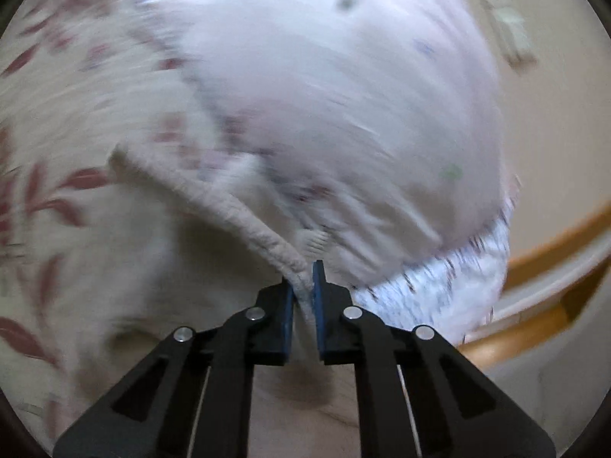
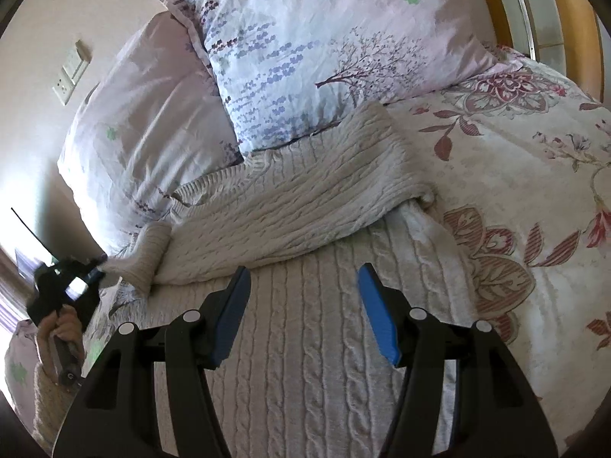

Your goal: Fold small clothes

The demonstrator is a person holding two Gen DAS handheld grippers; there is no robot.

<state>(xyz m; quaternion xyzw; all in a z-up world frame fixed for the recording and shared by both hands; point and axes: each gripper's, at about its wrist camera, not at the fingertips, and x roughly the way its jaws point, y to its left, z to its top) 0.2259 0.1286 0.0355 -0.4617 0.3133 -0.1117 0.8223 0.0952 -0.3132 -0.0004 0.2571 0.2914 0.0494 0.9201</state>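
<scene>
The sweater (image 2: 305, 229), a cream cable-knit one, lies spread on a bed with a flowered bedspread (image 2: 534, 175). In the right wrist view its body fills the lower middle of the frame, and one sleeve is folded across it as a broad band running from the lower left up toward the upper right, ending just below the pillows. A ribbed cuff (image 2: 151, 252) sticks out at the left edge of that fold.

The left gripper (image 1: 307, 286) has its blue-padded jaws drawn close together and pinches a ribbed edge of the sweater (image 1: 214, 194) between them; the knit runs from the jaws up toward the left of the frame. This view is heavily blurred. Behind the edge a pale lilac pillow (image 1: 343, 95) fills the upper middle. In the right wrist view the same gripper shows small at the far left (image 2: 95, 267), at the tip of the cuff, with a hand (image 2: 63, 334) holding its handle below it.

The right gripper (image 2: 303, 305) hangs over the body of the sweater at the bottom middle of its frame. Its jaws stand partly apart with nothing between them, and the pads (image 2: 376, 313) press on nothing.

Two pillows lean at the top: the plain lilac one (image 2: 141, 122) on the left, and a printed one (image 2: 313, 49) partly over it. A wall socket (image 2: 70, 72) sits at the upper left.
</scene>
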